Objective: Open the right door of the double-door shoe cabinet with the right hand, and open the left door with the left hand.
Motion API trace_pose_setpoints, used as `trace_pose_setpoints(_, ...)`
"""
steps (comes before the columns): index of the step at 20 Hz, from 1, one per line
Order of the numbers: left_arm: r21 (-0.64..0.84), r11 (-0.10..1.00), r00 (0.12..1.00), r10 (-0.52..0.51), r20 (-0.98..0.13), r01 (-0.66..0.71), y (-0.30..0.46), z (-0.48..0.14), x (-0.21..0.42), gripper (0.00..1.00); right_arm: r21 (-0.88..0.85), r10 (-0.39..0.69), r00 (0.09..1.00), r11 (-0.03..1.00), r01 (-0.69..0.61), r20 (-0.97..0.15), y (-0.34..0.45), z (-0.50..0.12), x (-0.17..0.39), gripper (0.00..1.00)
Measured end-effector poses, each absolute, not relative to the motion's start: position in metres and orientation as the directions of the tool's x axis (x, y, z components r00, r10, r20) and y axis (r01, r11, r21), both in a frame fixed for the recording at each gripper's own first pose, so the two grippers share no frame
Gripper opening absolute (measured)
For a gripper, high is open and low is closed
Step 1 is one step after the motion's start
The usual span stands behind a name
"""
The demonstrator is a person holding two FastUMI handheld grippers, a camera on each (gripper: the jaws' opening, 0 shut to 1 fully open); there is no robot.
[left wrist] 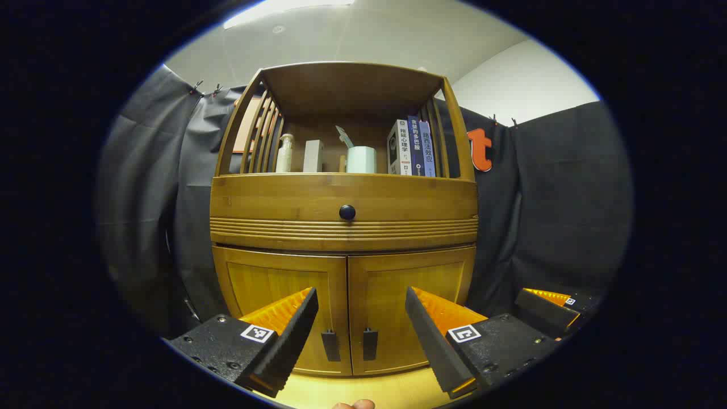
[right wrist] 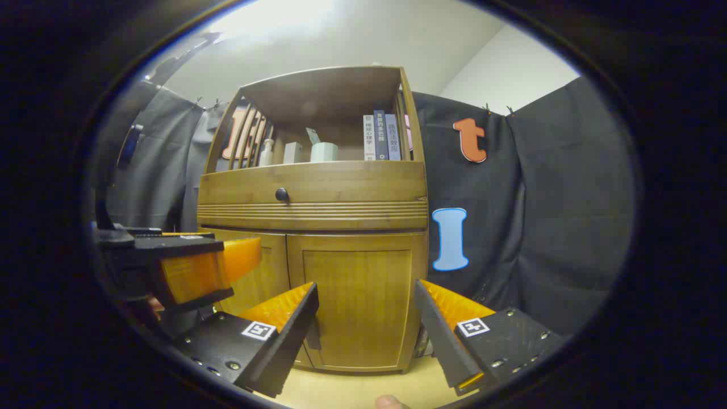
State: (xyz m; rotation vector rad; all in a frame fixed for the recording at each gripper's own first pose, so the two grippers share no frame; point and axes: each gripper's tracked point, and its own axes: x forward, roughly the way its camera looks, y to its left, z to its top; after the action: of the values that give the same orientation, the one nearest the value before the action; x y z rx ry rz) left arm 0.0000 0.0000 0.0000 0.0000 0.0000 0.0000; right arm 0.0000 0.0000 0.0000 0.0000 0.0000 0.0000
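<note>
Right, both doors are shut and both grippers hang short of the cabinet [left wrist: 343,227], touching nothing. The left gripper [left wrist: 360,335] is spread wide, and the two upright handles sit dead ahead between its fingers: left handle [left wrist: 330,345], right handle [left wrist: 370,343], side by side at the centre seam. The right gripper [right wrist: 363,335] is spread too, squared up on the right door [right wrist: 356,301], whose handle lies low and left of it, half hidden behind its left finger. I'd say the right gripper must slide left to take that handle.
</note>
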Motion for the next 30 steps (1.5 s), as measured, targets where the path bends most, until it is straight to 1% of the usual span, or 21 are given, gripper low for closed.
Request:
trace_pose_setpoints(3, -0.015, 1.0, 1.0, 0.014, -0.004, -0.014, 0.001, -0.002, -0.001, 0.92, 0.002, -0.002, 1.0, 1.0, 0.002, -0.007, -0.008, -0.002, -0.001, 1.0)
trace_pose_setpoints(4, -0.015, 1.0, 1.0, 0.02, -0.01, -0.02, 0.002, -0.004, -0.001, 0.95, 0.005, -0.002, 1.0, 1.0, 0.002, -0.012, -0.01, -0.003, -0.002, 1.0)
trace_pose_setpoints(7, -0.013, 0.999, 0.999, 0.039, -0.022, -0.039, 0.005, -0.008, -0.003, 0.92, 0.01, -0.004, 1.0, 1.0, 0.004, -0.021, -0.015, -0.007, -0.006, 0.97)
trace_pose_setpoints(8, -0.013, 0.999, 0.999, 0.043, -0.027, -0.044, 0.005, -0.01, -0.004, 0.96, 0.011, -0.005, 1.0, 1.0, 0.006, -0.024, -0.016, -0.008, -0.008, 1.0)
trace_pose_setpoints(9, -0.012, 0.999, 0.998, 0.045, -0.031, -0.045, 0.004, -0.011, -0.005, 0.92, 0.013, -0.004, 1.0, 1.0, 0.004, -0.024, -0.017, -0.009, -0.009, 1.0)
trace_pose_setpoints(11, -0.003, 0.999, 0.998, 0.051, -0.037, -0.051, 0.003, -0.012, -0.006, 0.92, 0.02, -0.005, 1.0, 1.0, 0.006, -0.026, -0.019, -0.011, -0.011, 1.0)
trace_pose_setpoints(12, 0.001, 0.998, 0.998, 0.055, -0.037, -0.055, 0.002, -0.012, -0.006, 0.96, 0.025, -0.005, 1.0, 1.0, 0.006, -0.027, -0.02, -0.01, -0.012, 0.97)
trace_pose_setpoints(13, 0.003, 0.998, 0.998, 0.06, -0.036, -0.06, 0.002, -0.011, -0.007, 0.92, 0.029, -0.005, 1.0, 1.0, 0.005, -0.024, -0.021, -0.009, -0.013, 1.0)
trace_pose_setpoints(14, 0.002, 0.998, 0.997, 0.064, -0.037, -0.064, 0.002, -0.012, -0.007, 0.96, 0.031, -0.005, 1.0, 1.0, 0.005, -0.019, -0.023, -0.008, -0.013, 1.0)
trace_pose_setpoints(15, -0.001, 0.998, 0.997, 0.066, -0.041, -0.066, 0.001, -0.011, -0.008, 0.96, 0.031, -0.007, 1.0, 0.999, 0.007, -0.013, -0.025, -0.008, -0.015, 1.0)
trace_pose_setpoints(17, -0.002, 0.998, 0.997, 0.067, -0.044, -0.067, -0.001, -0.013, -0.009, 0.92, 0.034, -0.004, 1.0, 0.999, 0.004, -0.011, -0.027, -0.009, -0.016, 1.0)
trace_pose_setpoints(18, 0.004, 0.998, 0.997, 0.07, -0.043, -0.07, -0.001, -0.012, -0.01, 0.96, 0.037, 0.0, 1.0, 0.999, 0.001, -0.014, -0.026, -0.01, -0.016, 1.0)
trace_pose_setpoints(19, 0.01, 0.997, 0.997, 0.073, -0.04, -0.073, 0.001, -0.011, -0.012, 0.96, 0.038, 0.003, 1.0, 0.999, -0.002, -0.017, -0.025, -0.011, -0.016, 1.0)
trace_pose_setpoints(20, 0.015, 0.997, 0.997, 0.073, -0.037, -0.073, 0.001, -0.012, -0.012, 0.92, 0.037, 0.005, 1.0, 0.999, -0.004, -0.019, -0.024, -0.011, -0.016, 1.0)
trace_pose_setpoints(22, 0.016, 0.997, 0.997, 0.072, -0.032, -0.072, 0.004, -0.012, -0.014, 0.92, 0.03, 0.012, 1.0, 0.999, -0.011, -0.025, -0.02, -0.013, -0.017, 1.0)
trace_pose_setpoints(23, 0.013, 0.997, 0.997, 0.074, -0.03, -0.073, 0.007, -0.013, -0.014, 0.92, 0.025, 0.015, 1.0, 1.0, -0.014, -0.027, -0.017, -0.014, -0.017, 0.97)
trace_pose_setpoints(25, 0.003, 0.997, 0.996, 0.083, -0.025, -0.083, 0.019, -0.014, -0.017, 0.92, 0.009, 0.023, 0.999, 1.0, -0.022, -0.034, -0.01, -0.017, -0.015, 1.0)
trace_pose_setpoints(26, -0.007, 0.996, 0.996, 0.09, -0.02, -0.09, 0.026, -0.013, -0.018, 0.96, 0.003, 0.027, 0.999, 1.0, -0.027, -0.04, -0.006, -0.019, -0.014, 1.0)
trace_pose_setpoints(27, -0.019, 0.995, 0.995, 0.094, -0.016, -0.094, 0.033, -0.013, -0.02, 0.96, 0.001, 0.034, 0.999, 0.999, -0.034, -0.043, 0.0, -0.021, -0.012, 1.0)
trace_pose_setpoints(28, -0.03, 0.995, 0.995, 0.099, -0.015, -0.1, 0.041, -0.014, -0.021, 0.92, 0.0, 0.043, 0.998, 0.999, -0.043, -0.05, 0.009, -0.023, -0.01, 1.0)
trace_pose_setpoints(30, -0.039, 0.992, 0.993, 0.119, -0.014, -0.12, 0.061, -0.015, -0.027, 0.92, -0.004, 0.056, 0.997, 0.998, -0.057, -0.059, 0.023, -0.028, -0.005, 1.0)
